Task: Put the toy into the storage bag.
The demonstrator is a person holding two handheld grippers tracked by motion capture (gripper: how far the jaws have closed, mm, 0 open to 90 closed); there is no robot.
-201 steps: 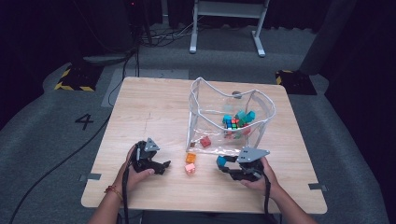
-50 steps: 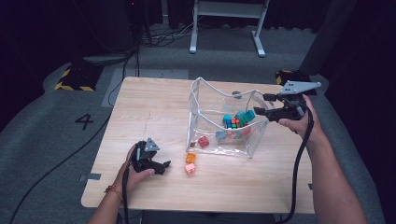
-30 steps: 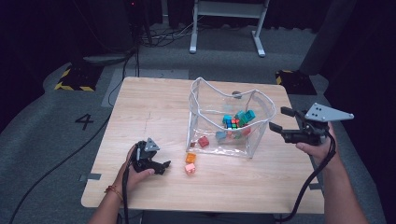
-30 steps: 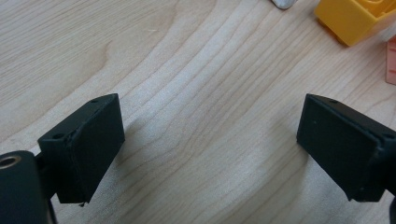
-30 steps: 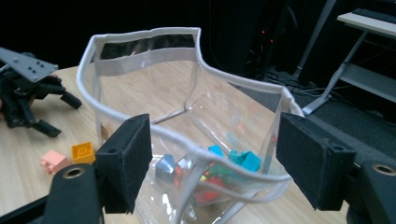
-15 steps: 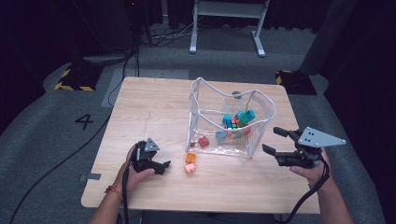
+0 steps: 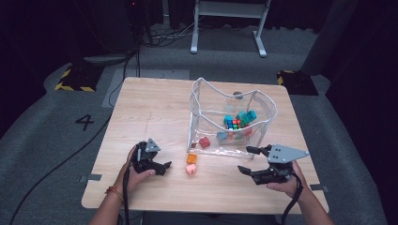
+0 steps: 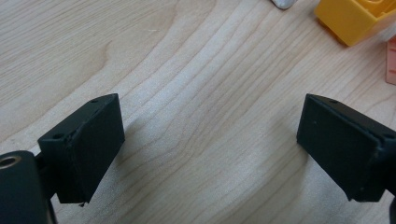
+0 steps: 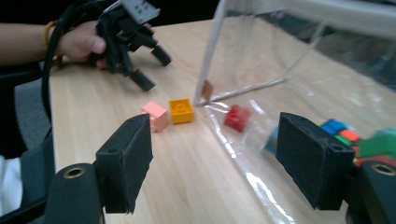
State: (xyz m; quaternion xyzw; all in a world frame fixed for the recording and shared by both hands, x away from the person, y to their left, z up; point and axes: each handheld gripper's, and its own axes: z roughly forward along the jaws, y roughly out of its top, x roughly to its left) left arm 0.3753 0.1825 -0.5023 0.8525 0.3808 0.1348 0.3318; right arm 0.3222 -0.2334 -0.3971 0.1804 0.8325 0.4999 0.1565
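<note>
Bricks: an orange brick [image 7: 191, 158] and a pink brick [image 7: 190, 169] lie touching on the wooden surface [image 7: 155, 108], just outside the near left corner of the clear bag [image 7: 197, 119].

Inside the bag: a red brick [image 7: 204, 142] sits by the front wall; teal, blue and green pieces are heaped toward the back right.

Right gripper [image 7: 248, 160]: low over the surface in front of the bag, fingers [image 9: 126, 161] spread wide with nothing between them, aimed along the bag's front wall toward the two loose bricks.

Left gripper [image 7: 163, 168]: resting on the surface just left of the pink brick, fingers [image 8: 86, 140] released over bare wood; the orange brick shows at the top corner of its own view.

Person: a hand [image 7: 133, 173] wraps each tool, forearms entering from the near edge.

Step in hand, as it appears: gathering the loose bricks into the bag.

Doing it well: take one brick at a time, starting with the pink one nearest the edge; come down square so the fingers straddle flat sides rather than corners; keep clear of the bag's soft wall, which could snag or tip.
</note>
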